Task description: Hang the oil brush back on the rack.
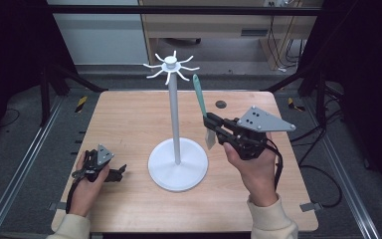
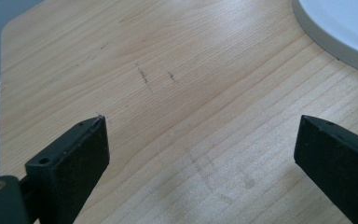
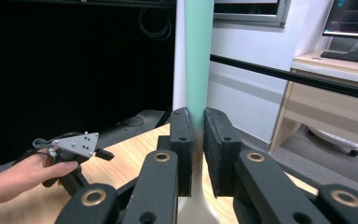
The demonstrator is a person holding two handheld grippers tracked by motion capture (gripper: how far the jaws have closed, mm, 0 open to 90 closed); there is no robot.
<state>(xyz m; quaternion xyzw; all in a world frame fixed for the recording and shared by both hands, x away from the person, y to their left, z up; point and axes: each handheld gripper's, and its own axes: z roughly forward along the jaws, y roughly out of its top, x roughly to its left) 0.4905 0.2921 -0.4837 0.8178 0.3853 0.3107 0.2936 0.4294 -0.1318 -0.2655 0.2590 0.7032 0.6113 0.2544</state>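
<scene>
right gripper (image 1: 212, 124) clamps the spatula (image 1: 199, 94) upright at the stand's (image 1: 177, 169) three o'clock; left gripper (image 1: 122, 171) at nine o'clock, jaws wide apart.

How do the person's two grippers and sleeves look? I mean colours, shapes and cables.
Both the left gripper and the right gripper are black, each with a grey three-cornered plate on top, marked by small dark holes. Each has two flat, rectangular black jaws, and the jaw linkages carry brass-coloured rivets. A black cable trails from each gripper. The person wears cream, ribbed-cuff sleeves.
</scene>
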